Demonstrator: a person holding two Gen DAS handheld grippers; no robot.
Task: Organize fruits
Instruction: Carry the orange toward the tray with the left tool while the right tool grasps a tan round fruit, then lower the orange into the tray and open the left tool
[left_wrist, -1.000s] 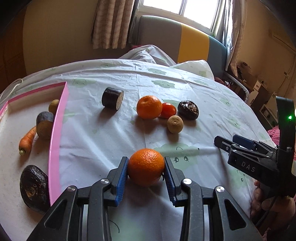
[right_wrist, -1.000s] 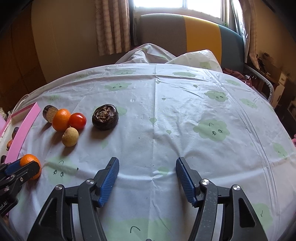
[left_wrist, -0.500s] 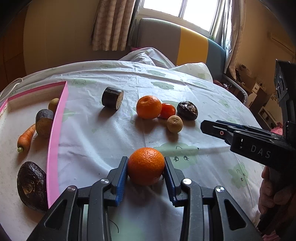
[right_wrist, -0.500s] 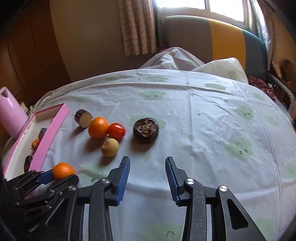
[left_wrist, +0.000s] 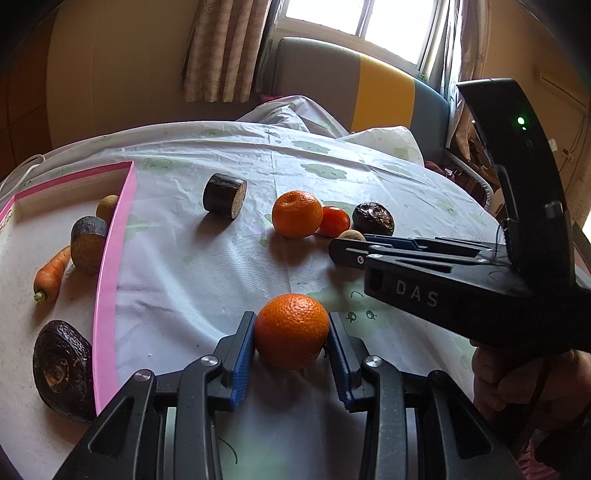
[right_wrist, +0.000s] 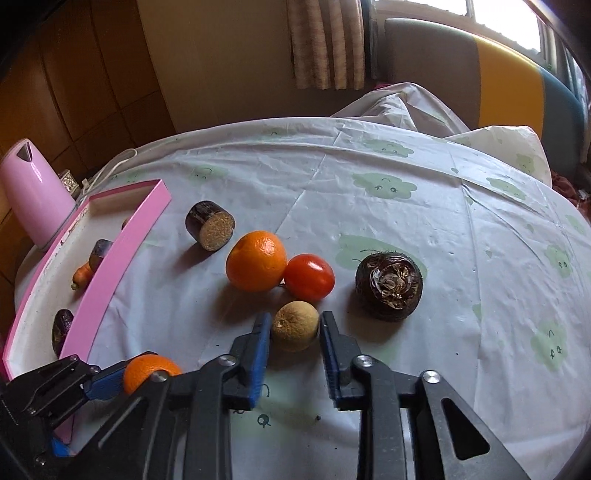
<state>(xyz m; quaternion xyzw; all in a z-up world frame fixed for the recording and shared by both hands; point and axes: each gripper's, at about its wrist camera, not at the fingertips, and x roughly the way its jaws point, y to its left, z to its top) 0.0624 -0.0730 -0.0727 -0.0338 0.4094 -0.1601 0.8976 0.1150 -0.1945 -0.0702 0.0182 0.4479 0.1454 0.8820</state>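
My left gripper (left_wrist: 291, 332) is shut on a small orange (left_wrist: 291, 330), held low over the tablecloth; the orange also shows in the right wrist view (right_wrist: 149, 371). My right gripper (right_wrist: 294, 334) is open with its blue pads on either side of a small tan round fruit (right_wrist: 294, 325), not clamped. Beyond it lie a second orange (right_wrist: 256, 260), a red tomato (right_wrist: 309, 277), a dark wrinkled fruit (right_wrist: 388, 286) and a dark cut cylinder piece (right_wrist: 209, 225). The right gripper also shows in the left wrist view (left_wrist: 343, 249).
A pink-rimmed tray (left_wrist: 110, 266) at the left holds a carrot (left_wrist: 51, 273), a dark cut piece (left_wrist: 88, 243), a tan fruit (left_wrist: 107, 206) and a dark wrinkled fruit (left_wrist: 61, 365). A pink kettle (right_wrist: 33, 195) stands beyond the tray. A sofa is behind the table.
My right gripper has moved left and forward to the fruit cluster and narrowed around the tan fruit. My left gripper has stayed put, still holding the orange.
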